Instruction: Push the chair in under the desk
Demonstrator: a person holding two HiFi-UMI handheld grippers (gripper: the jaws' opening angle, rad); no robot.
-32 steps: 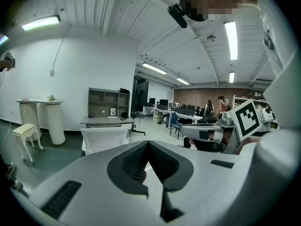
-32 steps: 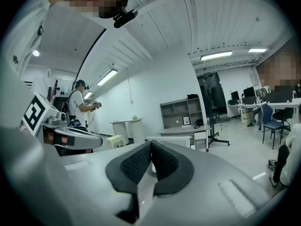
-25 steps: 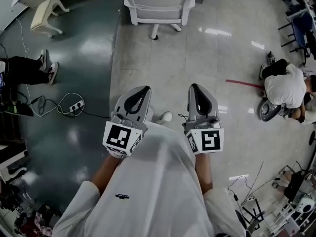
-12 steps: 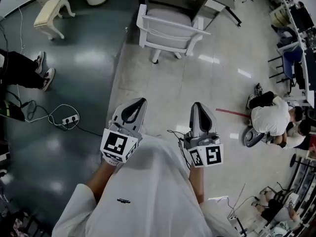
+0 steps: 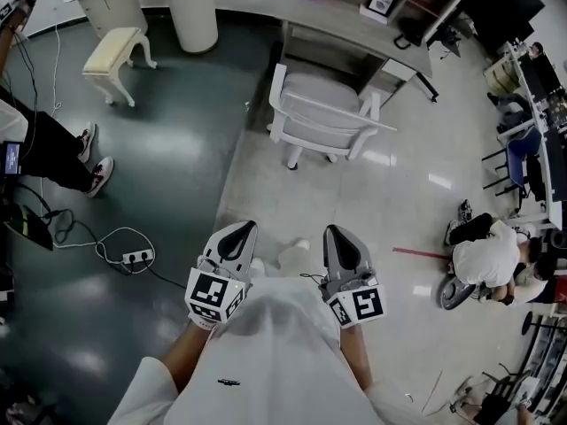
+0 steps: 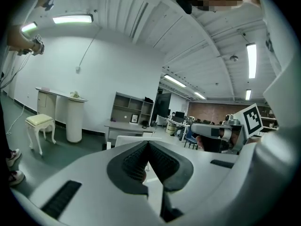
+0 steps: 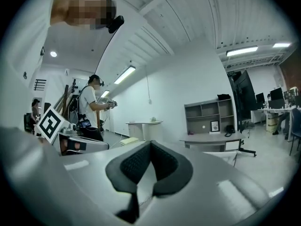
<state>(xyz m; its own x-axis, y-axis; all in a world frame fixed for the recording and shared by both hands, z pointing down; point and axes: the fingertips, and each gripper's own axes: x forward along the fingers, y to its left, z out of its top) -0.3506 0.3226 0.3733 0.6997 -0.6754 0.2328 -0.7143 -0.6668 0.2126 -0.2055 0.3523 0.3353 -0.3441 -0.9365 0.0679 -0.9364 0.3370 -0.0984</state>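
Note:
A white swivel chair [image 5: 323, 113] stands on the pale floor, its back toward me and its seat just in front of the grey desk [image 5: 354, 34]. My left gripper [image 5: 237, 231] and right gripper [image 5: 335, 235] are held side by side close to my body, well short of the chair. Both are shut with nothing between the pads. In the left gripper view the shut tips [image 6: 148, 144] point at the chair [image 6: 123, 139] and the desk [image 6: 123, 125]. The right gripper view has its shut tips [image 7: 150, 145] in front of the desk [image 7: 211, 138] and a part of the chair [image 7: 225, 155].
A cream stool [image 5: 115, 53] and a round white column [image 5: 193, 7] stand at the back left. A power strip [image 5: 133, 257] with cables lies on the dark floor to my left, near a standing person [image 5: 44, 144]. Another person [image 5: 483, 259] crouches at the right.
In the head view the chair has slid from the top edge toward the middle, and the desk and shelves behind it have come into sight. Both grippers stay shut near my body.

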